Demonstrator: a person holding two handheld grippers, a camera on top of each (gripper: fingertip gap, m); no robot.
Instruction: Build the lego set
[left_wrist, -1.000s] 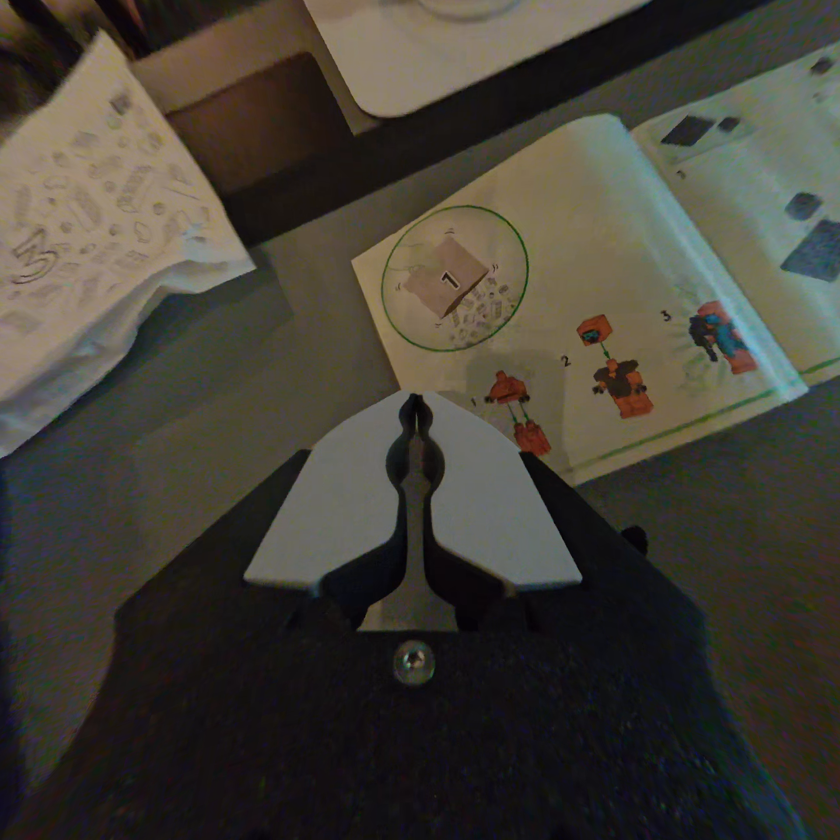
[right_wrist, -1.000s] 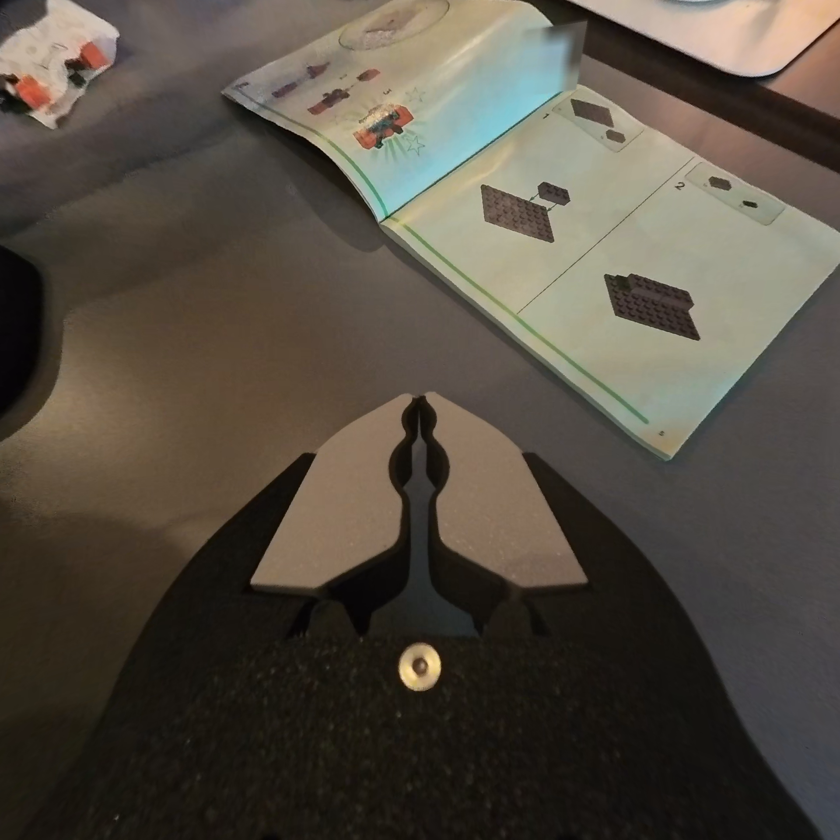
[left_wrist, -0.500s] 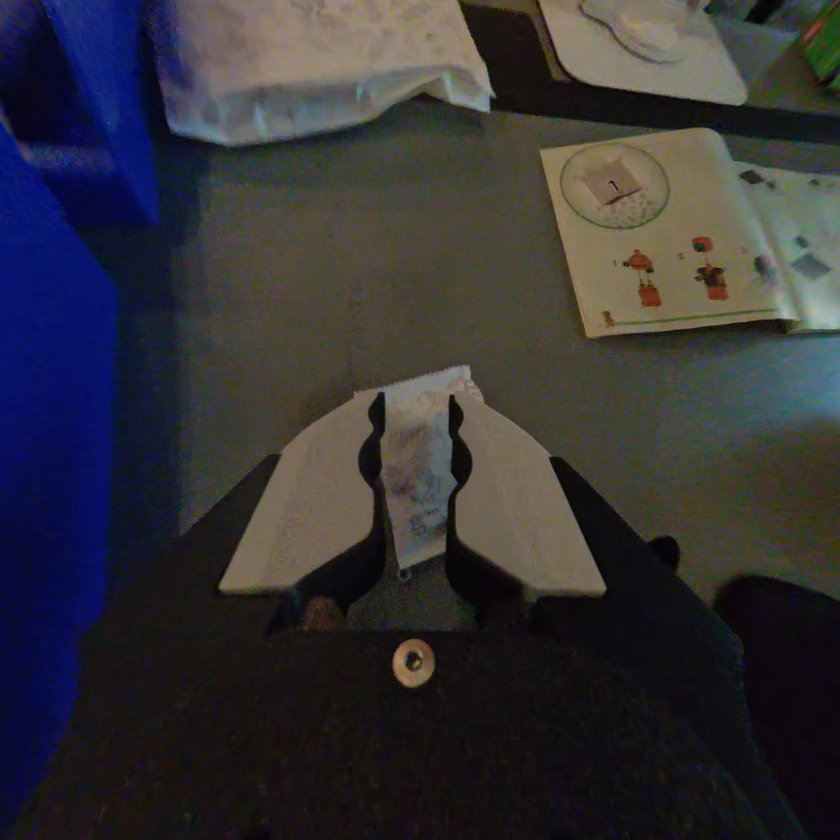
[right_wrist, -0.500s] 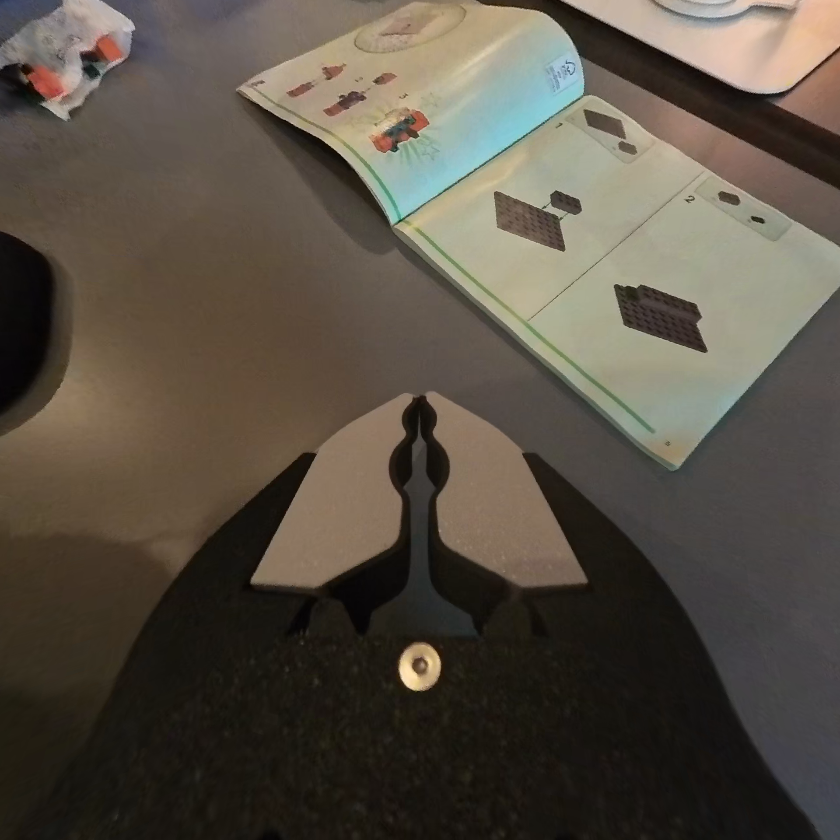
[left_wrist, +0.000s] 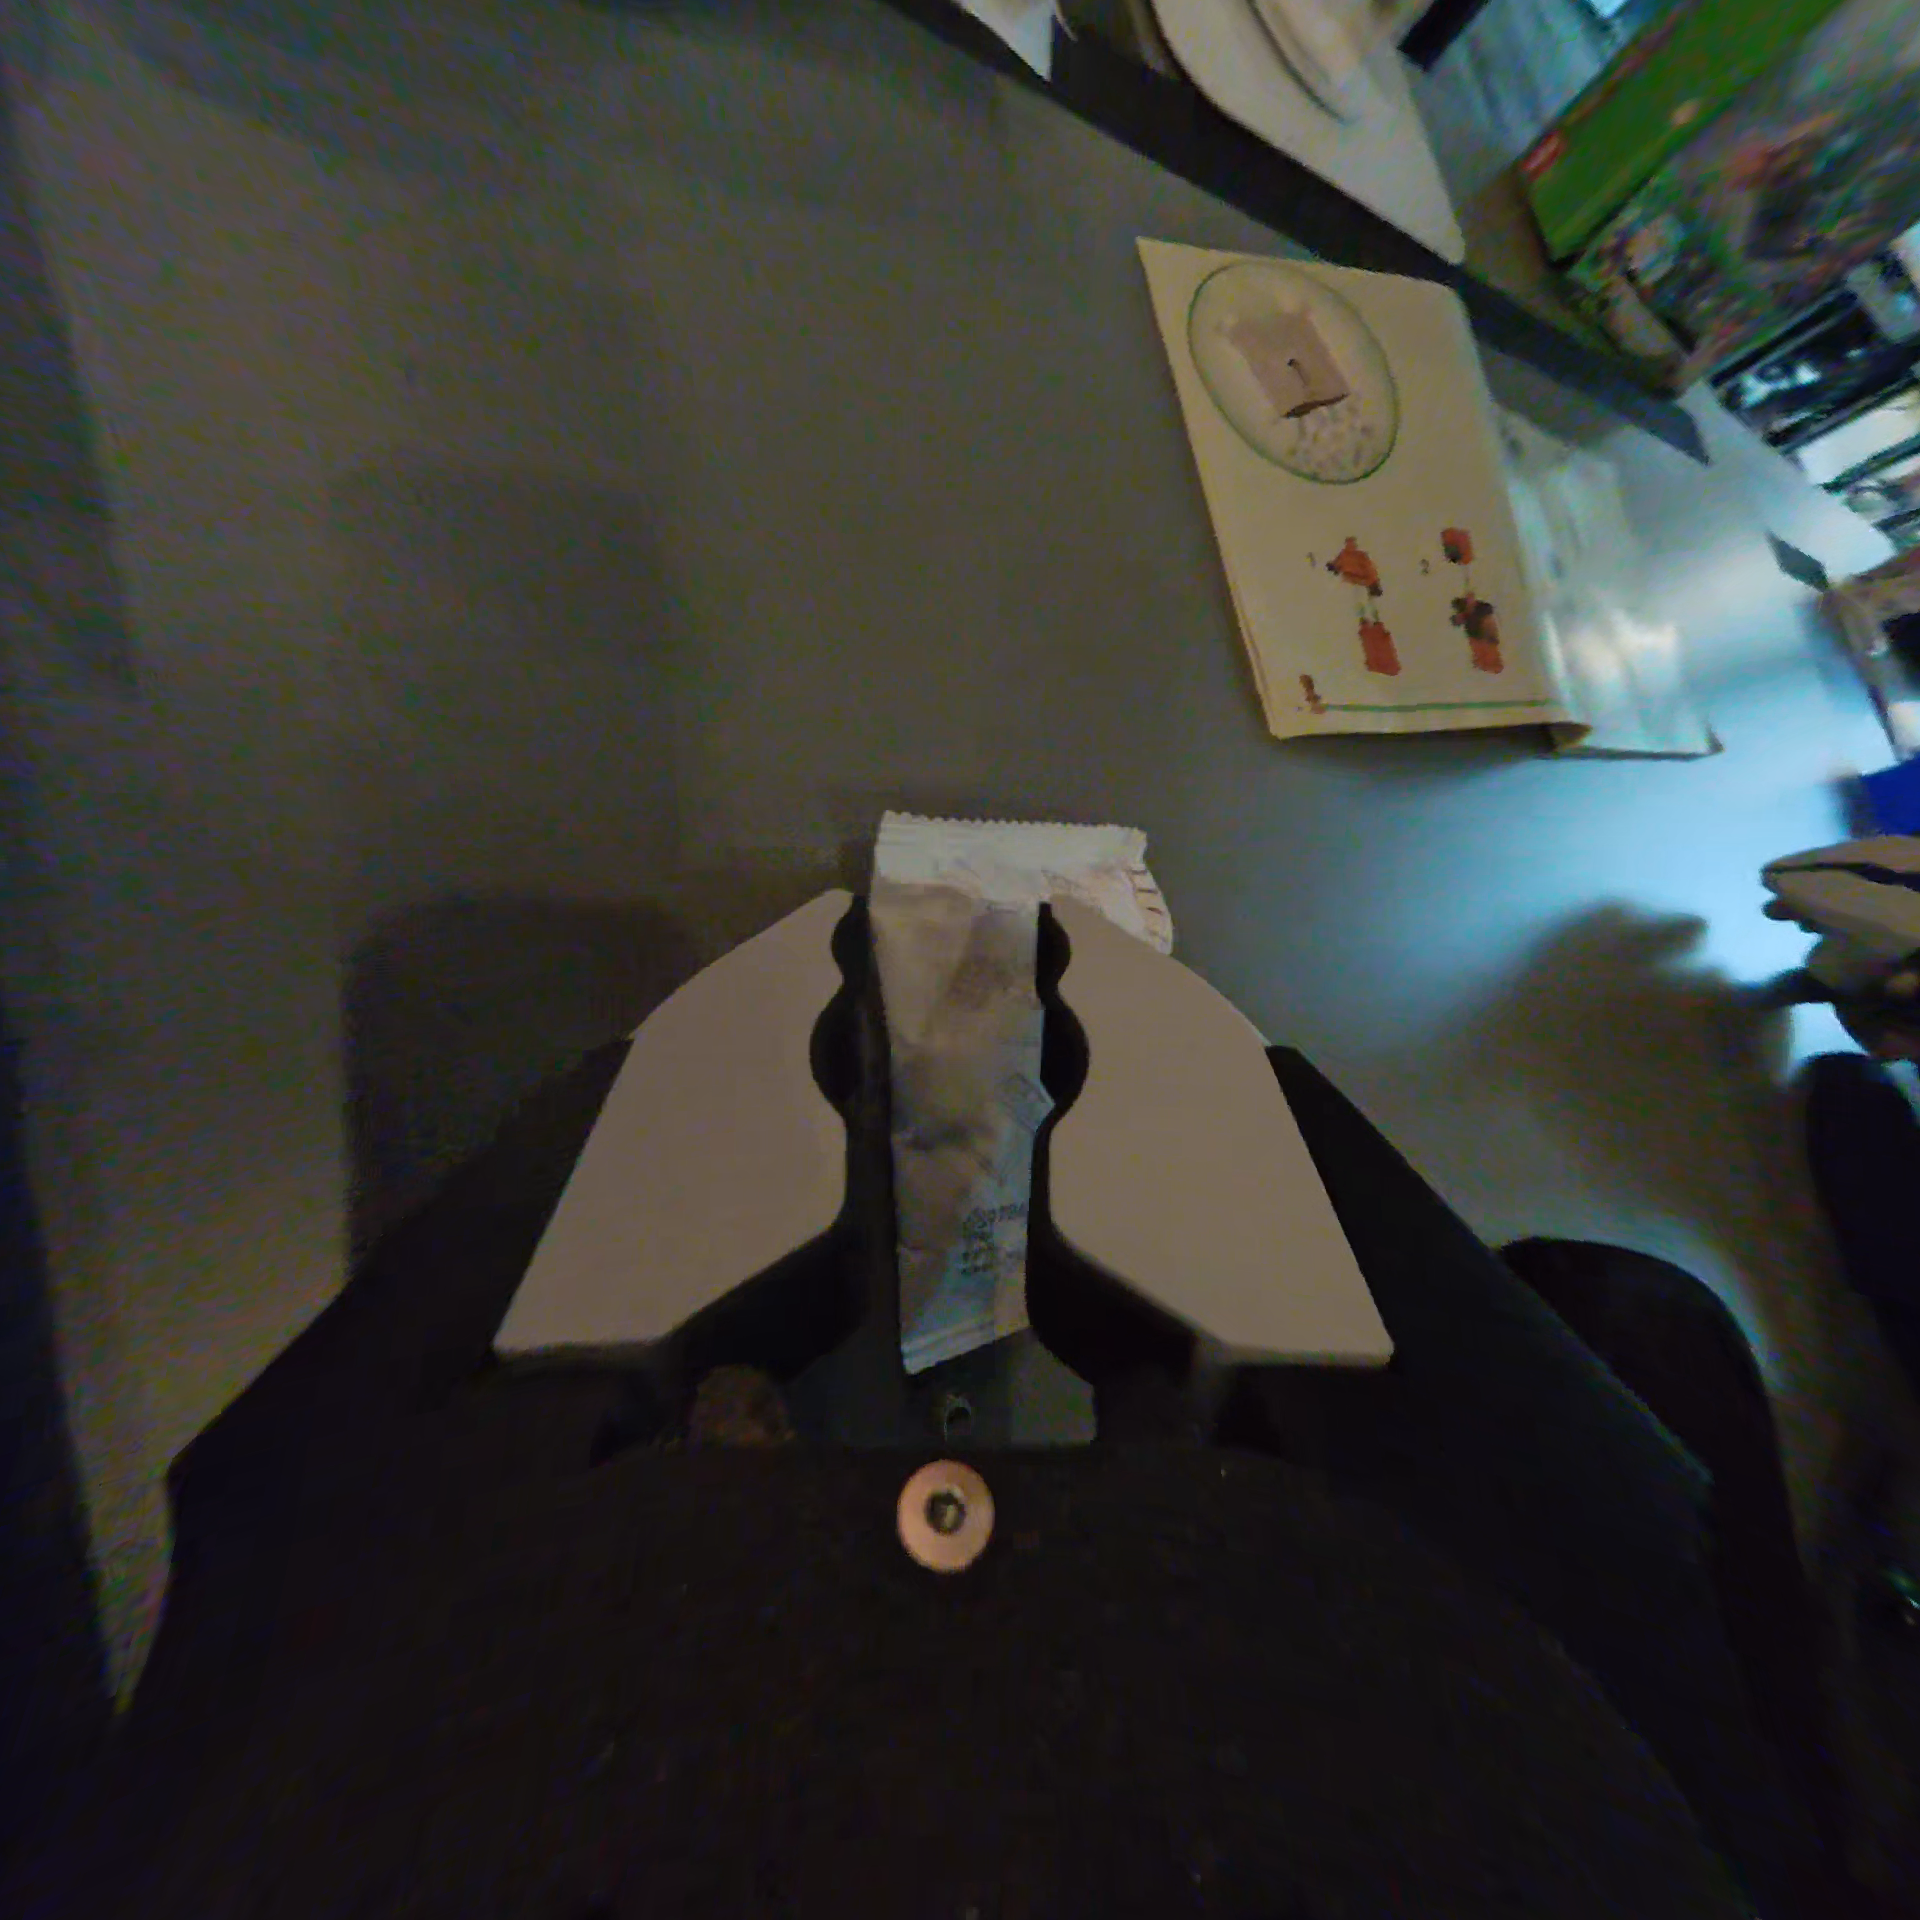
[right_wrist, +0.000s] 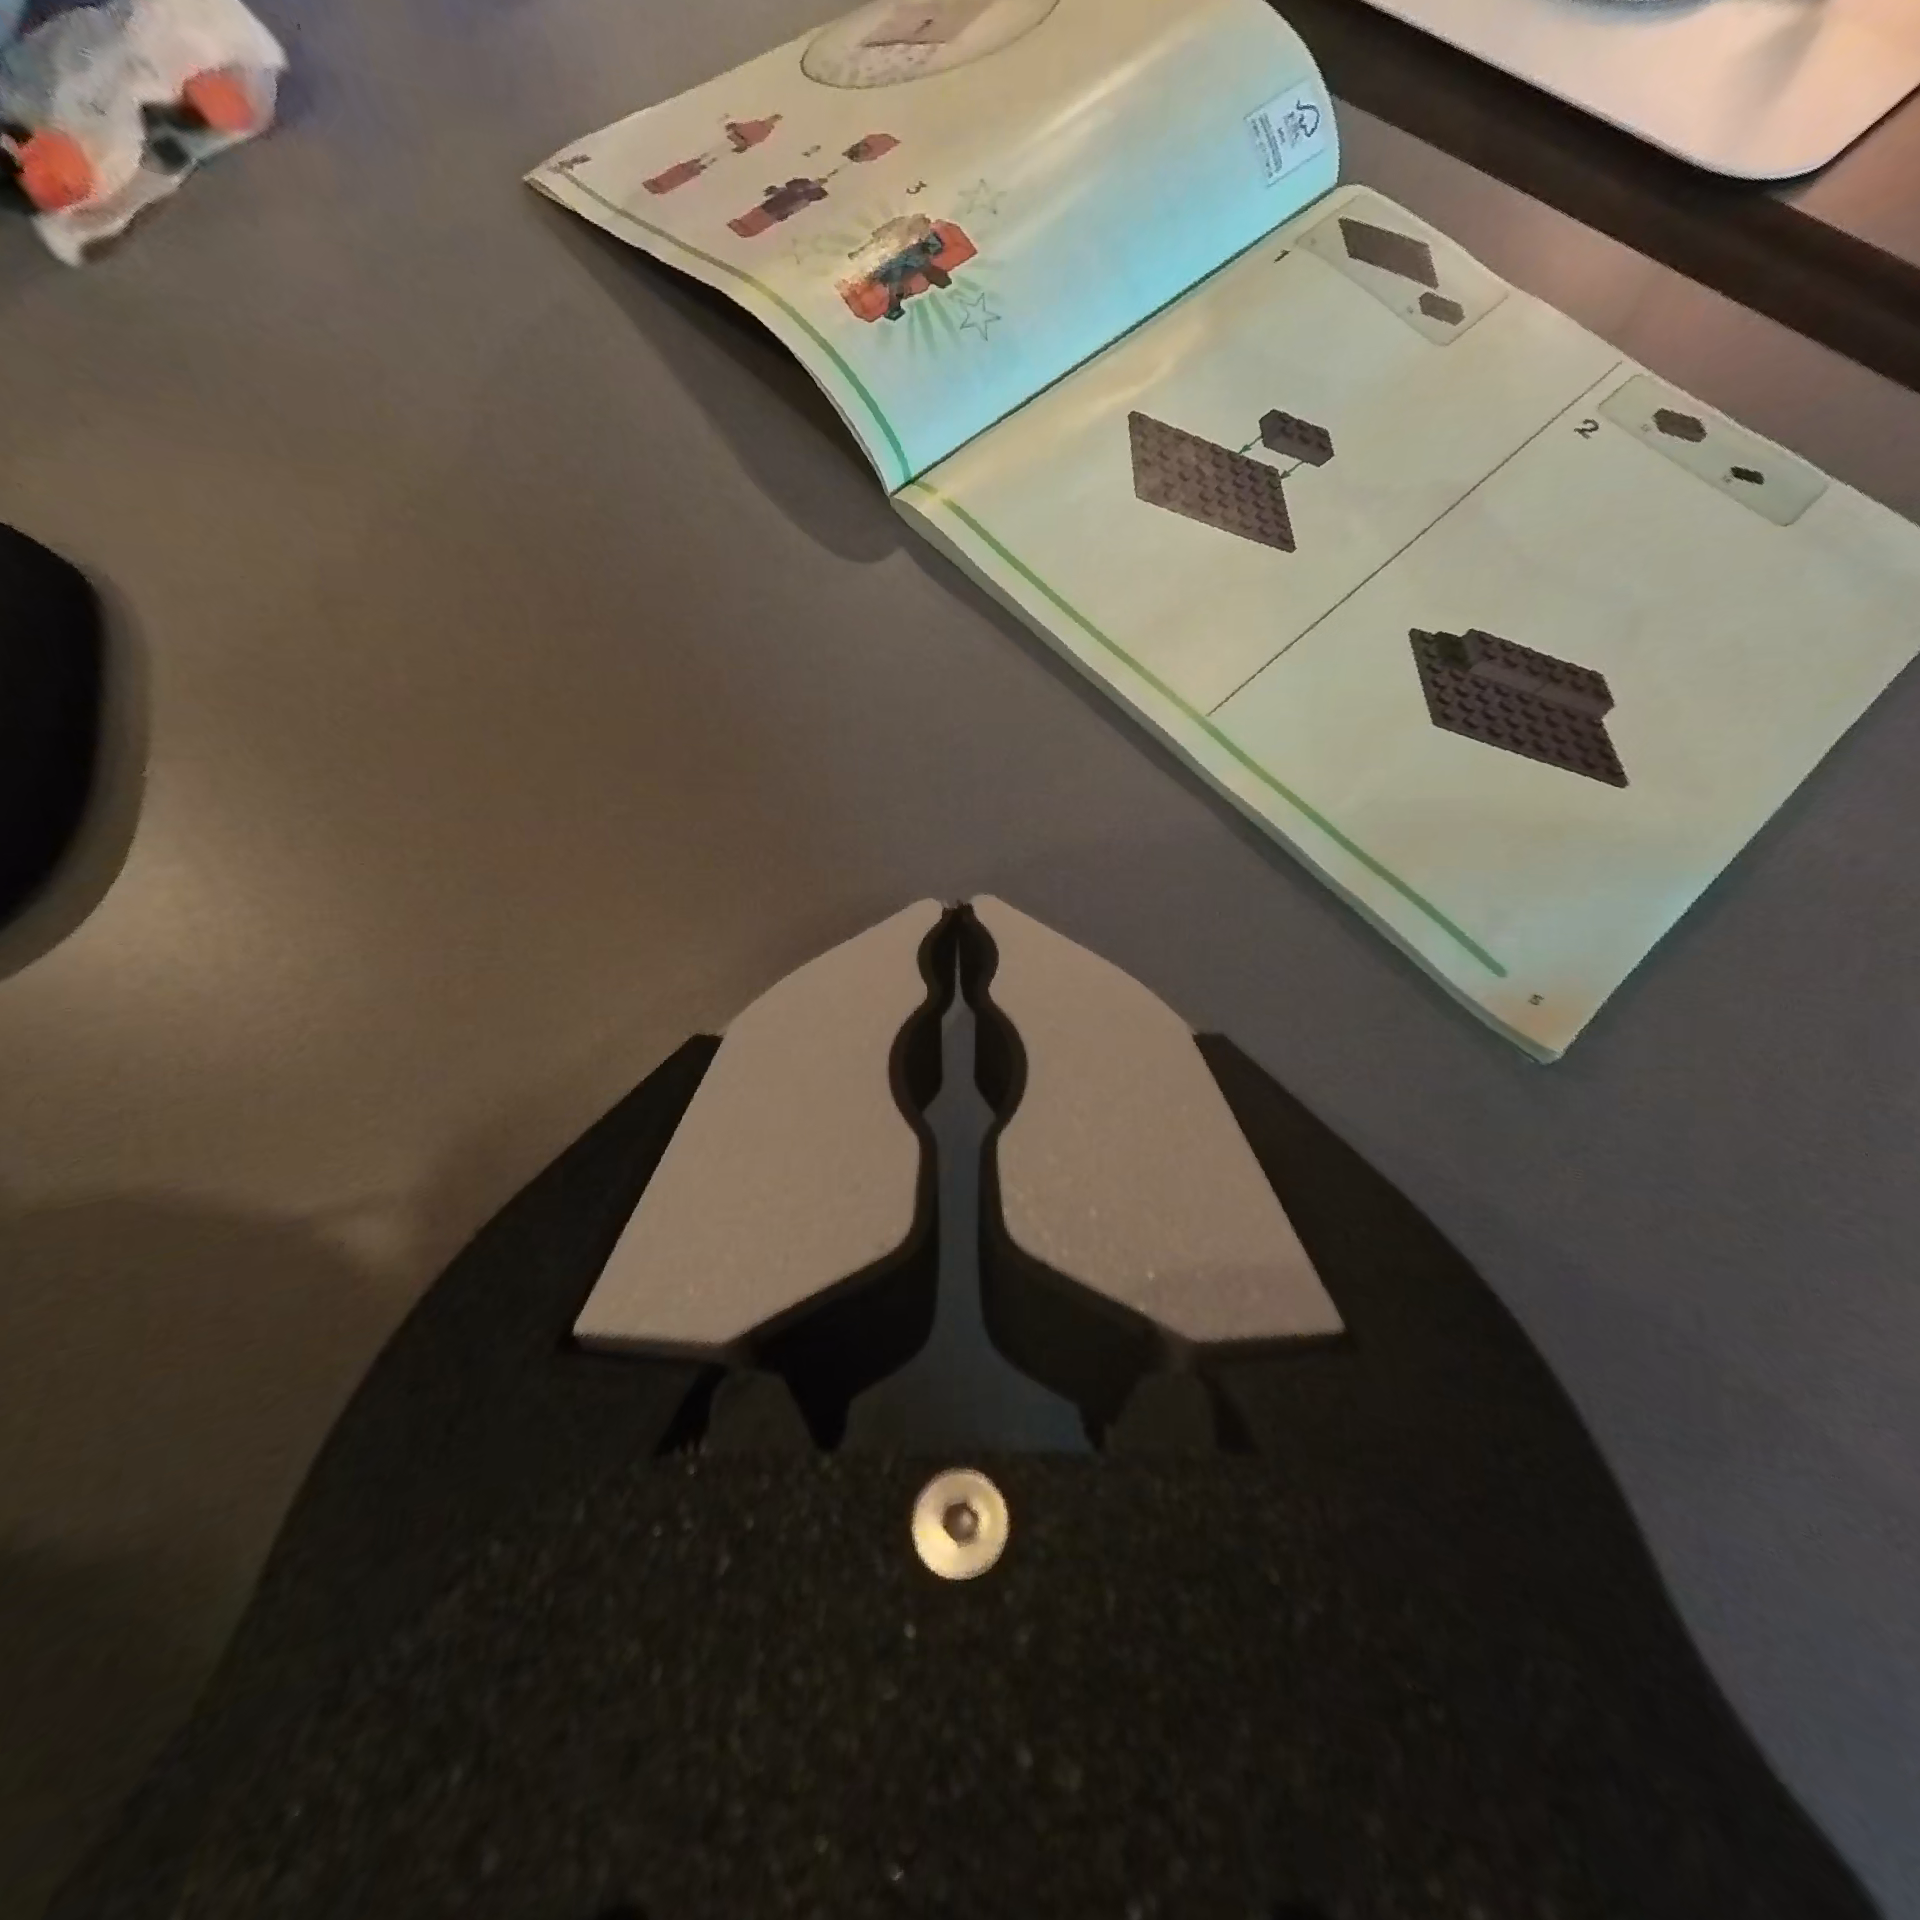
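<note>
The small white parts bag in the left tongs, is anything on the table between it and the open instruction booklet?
Nothing visible. The left tongs are shut on the small white parts bag, and only bare grey table shows between it and the open instruction booklet, up and to the right.

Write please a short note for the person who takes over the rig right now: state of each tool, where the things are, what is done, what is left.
Left tool: shut on a small white paper bag, held above the grey table.
Right tool: shut, empty, over the table.
Instruction booklet: lies open on the table.
Torn white bag with orange pieces: at the table's far left in the right wrist view.
Done: no assembled bricks in view.
Left: probably open the held bag, then build.
</note>
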